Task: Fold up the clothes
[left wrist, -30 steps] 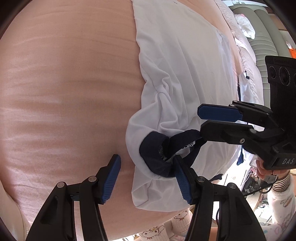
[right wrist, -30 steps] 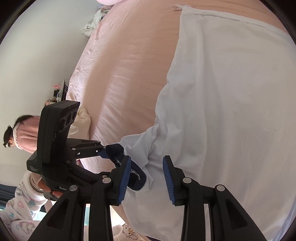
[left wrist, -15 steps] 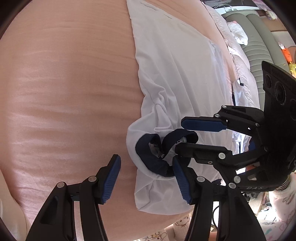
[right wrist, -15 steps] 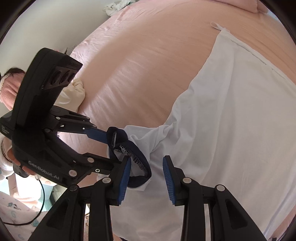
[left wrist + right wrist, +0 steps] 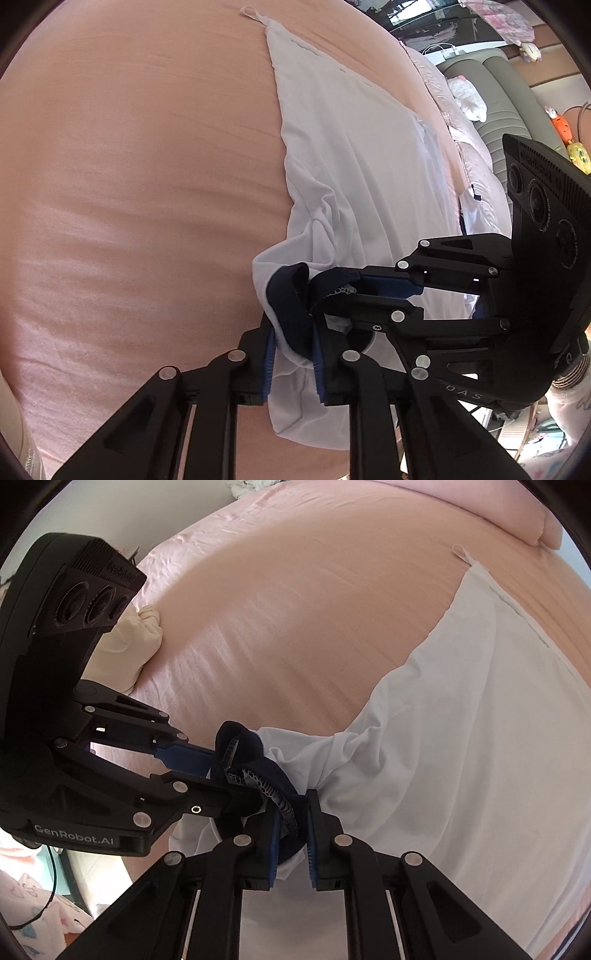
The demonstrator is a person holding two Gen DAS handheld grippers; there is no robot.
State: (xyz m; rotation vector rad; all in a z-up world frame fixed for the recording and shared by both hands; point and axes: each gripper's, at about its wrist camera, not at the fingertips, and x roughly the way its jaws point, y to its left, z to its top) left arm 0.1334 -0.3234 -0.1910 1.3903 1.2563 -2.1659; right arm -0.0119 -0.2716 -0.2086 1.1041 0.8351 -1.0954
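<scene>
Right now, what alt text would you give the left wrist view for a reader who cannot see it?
The left gripper is shut on the navy cuff of a white garment lying on a pink bed sheet. The right gripper, closing, reaches in from the right and pinches the same cuff. The rest of the garment stretches away flat toward the top of the picture.

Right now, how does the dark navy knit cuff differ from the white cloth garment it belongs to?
The dark navy knit cuff is narrow and crumpled into a loop; the white cloth garment is broad and spread mostly flat. The cuff is textured; the garment lies smooth on the pink bedsheet. Both are soft fabric.
</scene>
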